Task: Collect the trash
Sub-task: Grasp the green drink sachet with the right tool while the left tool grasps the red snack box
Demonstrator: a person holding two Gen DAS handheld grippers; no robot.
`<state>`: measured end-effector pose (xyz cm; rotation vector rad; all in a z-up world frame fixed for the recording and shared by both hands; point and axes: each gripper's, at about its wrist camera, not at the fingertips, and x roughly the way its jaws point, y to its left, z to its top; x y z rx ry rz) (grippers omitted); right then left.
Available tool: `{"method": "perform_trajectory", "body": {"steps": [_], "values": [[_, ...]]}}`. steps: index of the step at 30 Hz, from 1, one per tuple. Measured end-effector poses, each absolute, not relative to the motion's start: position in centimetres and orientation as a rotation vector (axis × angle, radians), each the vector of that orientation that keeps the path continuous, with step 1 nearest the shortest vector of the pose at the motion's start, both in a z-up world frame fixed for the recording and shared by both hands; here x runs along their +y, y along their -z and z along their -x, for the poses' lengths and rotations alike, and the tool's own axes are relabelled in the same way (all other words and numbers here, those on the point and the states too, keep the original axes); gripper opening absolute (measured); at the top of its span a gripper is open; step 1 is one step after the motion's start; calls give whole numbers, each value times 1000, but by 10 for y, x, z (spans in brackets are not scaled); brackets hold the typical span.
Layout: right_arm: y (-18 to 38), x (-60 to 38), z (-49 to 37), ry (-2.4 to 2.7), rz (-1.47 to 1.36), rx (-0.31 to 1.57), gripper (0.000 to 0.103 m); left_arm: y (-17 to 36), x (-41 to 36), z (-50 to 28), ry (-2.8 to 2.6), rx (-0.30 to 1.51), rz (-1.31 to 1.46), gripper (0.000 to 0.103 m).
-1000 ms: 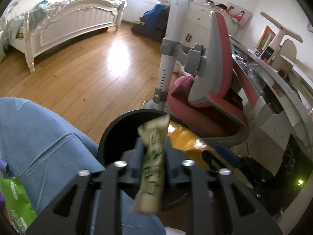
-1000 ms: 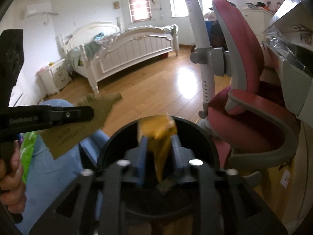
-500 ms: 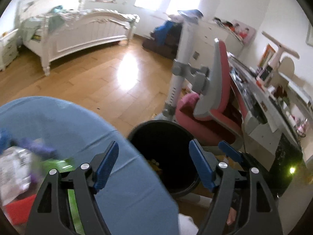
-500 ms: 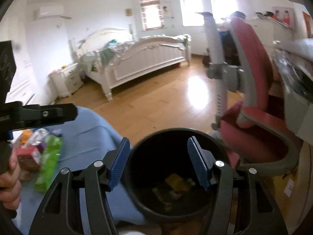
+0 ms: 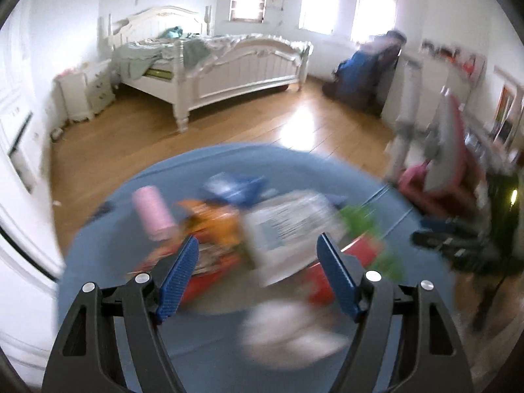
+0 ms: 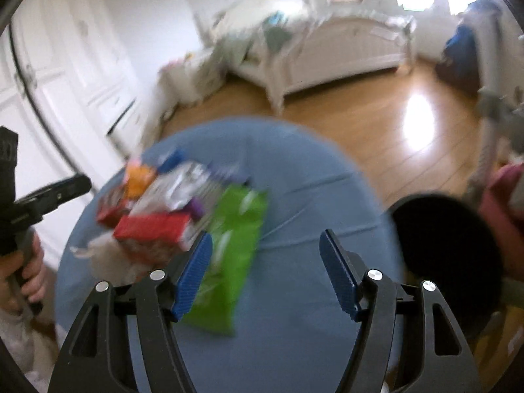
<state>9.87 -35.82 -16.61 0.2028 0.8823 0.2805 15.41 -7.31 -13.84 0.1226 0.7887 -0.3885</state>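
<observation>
1. Half a second earlier both tools hung empty over the black bin; by this moment I had swung them back over the blue tabletop (image 6: 294,344), jaws spread wide, nothing held.
2. My left tool (image 5: 258,273) hovered above the left of the trash heap: a pink roll (image 5: 152,213), an orange packet (image 5: 216,226), a silvery printed bag (image 5: 291,226). All was motion-blurred, so I could easily misjudge and pinch two overlapping wrappers, dragging others off the edge.
3. My right tool (image 6: 265,276) faced the green bag (image 6: 235,249), which lay against the red box (image 6: 154,232). Flat foil might slip from the pads.
4. The bin (image 6: 445,245) stood beside the tabletop's right edge; a loose grip risked dropping trash on the floor.
</observation>
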Motion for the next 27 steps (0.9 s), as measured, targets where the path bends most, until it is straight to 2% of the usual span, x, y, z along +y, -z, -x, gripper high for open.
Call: {"method": "perform_trajectory", "body": {"steps": [2,6,11,15,16,19,27], "values": [[174,-340,-104,-285,-179,938,75,153,-50,-161,380,811,-189,74],[194,-320,-113,-252,-123,1014,75,176,-25,-182,387,859,-262,74],[196,-308,-117,-210,-47,1003,75,191,-31,-192,480,847,-355,74],[197,-307,-117,-179,-14,985,59,199,-49,-196,489,824,-444,73],[196,-309,-116,-177,-23,979,56,201,-50,-195,487,824,-441,69],[196,-313,-113,-168,-35,960,54,201,-45,-195,478,832,-390,55],[160,-350,-75,-181,-168,782,53,149,-25,-164,435,737,-130,52]]}}
